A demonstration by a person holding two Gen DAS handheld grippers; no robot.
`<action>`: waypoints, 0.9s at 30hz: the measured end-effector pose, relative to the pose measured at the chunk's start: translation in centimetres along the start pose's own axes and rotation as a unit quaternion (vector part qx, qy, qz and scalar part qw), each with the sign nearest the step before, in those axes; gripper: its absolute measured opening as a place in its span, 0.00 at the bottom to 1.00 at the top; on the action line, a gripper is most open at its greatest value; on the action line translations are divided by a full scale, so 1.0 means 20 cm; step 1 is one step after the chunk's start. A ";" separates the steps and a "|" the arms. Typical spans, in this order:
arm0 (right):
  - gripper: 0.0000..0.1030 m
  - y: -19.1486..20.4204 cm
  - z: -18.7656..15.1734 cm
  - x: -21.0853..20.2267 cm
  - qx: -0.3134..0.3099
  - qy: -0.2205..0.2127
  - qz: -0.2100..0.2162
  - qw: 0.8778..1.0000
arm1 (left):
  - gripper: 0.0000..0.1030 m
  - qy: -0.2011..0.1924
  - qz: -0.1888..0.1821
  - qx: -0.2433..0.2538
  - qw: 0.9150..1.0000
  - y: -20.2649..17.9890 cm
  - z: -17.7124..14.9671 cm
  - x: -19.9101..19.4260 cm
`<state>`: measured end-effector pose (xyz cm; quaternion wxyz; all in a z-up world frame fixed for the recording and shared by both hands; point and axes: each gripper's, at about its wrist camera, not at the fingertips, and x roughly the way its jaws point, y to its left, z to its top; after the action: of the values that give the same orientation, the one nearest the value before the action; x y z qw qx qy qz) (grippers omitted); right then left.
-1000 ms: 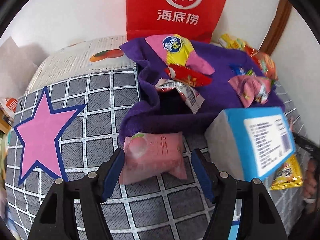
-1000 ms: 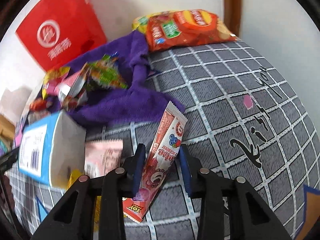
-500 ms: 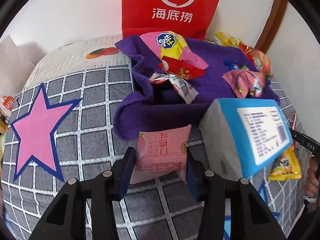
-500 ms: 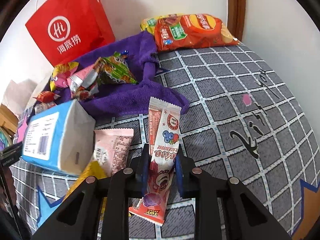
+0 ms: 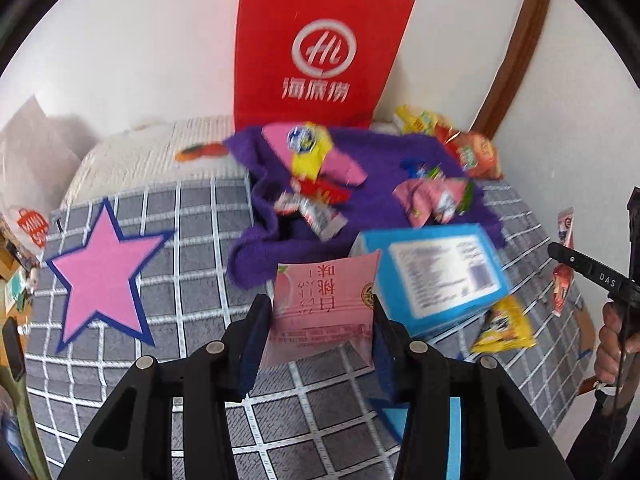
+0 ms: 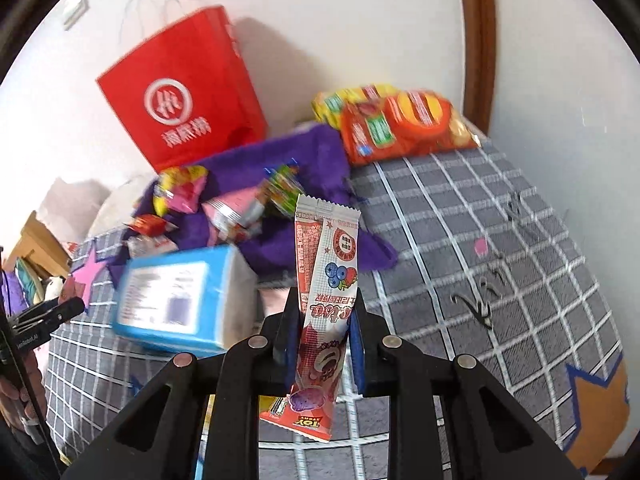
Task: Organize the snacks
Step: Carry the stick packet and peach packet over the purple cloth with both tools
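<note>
Left gripper: clenched on a pink peach-print snack packet, pads pressing both side edges. The jaws have just been closing, with the packet between them. Packet is held above the grey checked bed cover, just in front of a blue tissue box.

Right gripper: clenched on a long red-and-white berry snack stick, gripped about mid-length; top end stands above the jaws, bottom end hangs below them. The jaws have just been closing on it. Stick is off the bed cover.

Surroundings: purple towel crumpled behind the tissue box, carrying several small wrapped snacks, among them a pink-and-yellow packet. Red paper bag upright against the white wall. Orange chip bag at the far edge of the bed. Small yellow packet lies beside the box. Pink star printed on the cover.
</note>
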<state>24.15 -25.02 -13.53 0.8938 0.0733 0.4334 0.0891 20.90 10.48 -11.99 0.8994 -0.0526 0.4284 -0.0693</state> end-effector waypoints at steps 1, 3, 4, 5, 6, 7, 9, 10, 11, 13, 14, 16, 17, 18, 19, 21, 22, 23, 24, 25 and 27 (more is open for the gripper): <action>0.21 0.03 0.02 -0.03 -0.006 -0.006 0.002 1.000 | 0.43 -0.006 -0.002 0.001 1.000 -0.01 0.02 -0.02; 0.21 0.07 0.07 -0.07 -0.012 -0.017 0.005 1.000 | 0.43 -0.018 -0.007 0.004 1.000 -0.03 0.06 -0.07; 0.21 0.10 0.10 -0.09 -0.013 -0.025 0.011 1.000 | 0.43 -0.024 -0.009 0.004 1.000 -0.04 0.07 -0.09; 0.21 0.12 0.12 -0.10 -0.015 -0.029 0.017 0.999 | 0.43 -0.028 -0.012 0.003 1.000 -0.04 0.09 -0.10; 0.21 0.14 0.15 -0.11 -0.018 -0.032 0.022 0.999 | 0.43 -0.031 -0.015 0.003 0.999 -0.05 0.11 -0.10; 0.21 0.16 0.17 -0.11 -0.023 -0.035 0.025 0.999 | 0.43 -0.033 -0.018 0.003 0.999 -0.06 0.13 -0.11; 0.21 0.20 0.22 -0.12 -0.036 -0.041 0.024 0.998 | 0.43 -0.037 -0.019 0.004 0.999 -0.07 0.16 -0.11; 0.21 0.23 0.25 -0.12 -0.042 -0.044 0.026 0.998 | 0.43 -0.037 -0.019 0.005 0.999 -0.08 0.18 -0.10; 0.21 0.25 0.27 -0.12 -0.045 -0.046 0.028 0.997 | 0.43 -0.038 -0.020 0.006 0.999 -0.09 0.19 -0.10; 0.21 0.27 0.30 -0.11 -0.051 -0.050 0.032 0.997 | 0.43 -0.042 -0.017 0.008 0.999 -0.10 0.23 -0.09; 0.21 0.29 0.32 -0.10 -0.056 -0.051 0.034 0.997 | 0.43 -0.043 -0.015 0.009 0.999 -0.10 0.25 -0.08; 0.21 0.33 0.36 -0.09 -0.063 -0.054 0.037 0.996 | 0.43 -0.043 -0.015 0.010 0.999 -0.11 0.29 -0.06; 0.21 0.34 0.38 -0.08 -0.065 -0.056 0.039 0.996 | 0.43 -0.044 -0.016 0.011 0.999 -0.11 0.32 -0.05; 0.21 0.35 0.40 -0.07 -0.067 -0.057 0.040 0.995 | 0.43 -0.045 -0.016 0.013 0.999 -0.12 0.34 -0.04; 0.21 0.37 0.43 -0.05 -0.070 -0.058 0.042 0.995 | 0.43 -0.047 -0.014 0.016 0.999 -0.13 0.37 -0.04; 0.21 0.39 0.48 -0.02 -0.074 -0.059 0.043 0.995 | 0.43 -0.051 -0.011 0.019 0.998 -0.15 0.42 -0.02; 0.21 0.40 0.50 -0.01 -0.075 -0.060 0.043 0.994 | 0.43 -0.053 -0.012 0.019 0.998 -0.15 0.45 -0.01; 0.21 0.41 0.53 0.01 -0.077 -0.060 0.042 0.994 | 0.43 -0.053 -0.015 0.018 0.998 -0.15 0.47 0.00; 0.21 0.42 0.56 0.04 -0.079 -0.060 0.040 0.994 | 0.43 -0.054 -0.016 0.015 0.998 -0.15 0.50 0.01; 0.21 0.43 0.58 0.05 -0.081 -0.061 0.039 0.994 | 0.43 -0.055 -0.018 0.011 0.998 -0.14 0.52 0.02; 0.21 0.45 0.63 0.09 -0.081 -0.061 0.044 0.994 | 0.43 -0.058 -0.021 0.006 0.998 -0.13 0.56 0.05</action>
<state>34.28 -16.58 -5.33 0.9169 0.0247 0.3654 0.1588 30.03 8.07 -5.22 0.9214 -0.0607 0.3738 -0.0877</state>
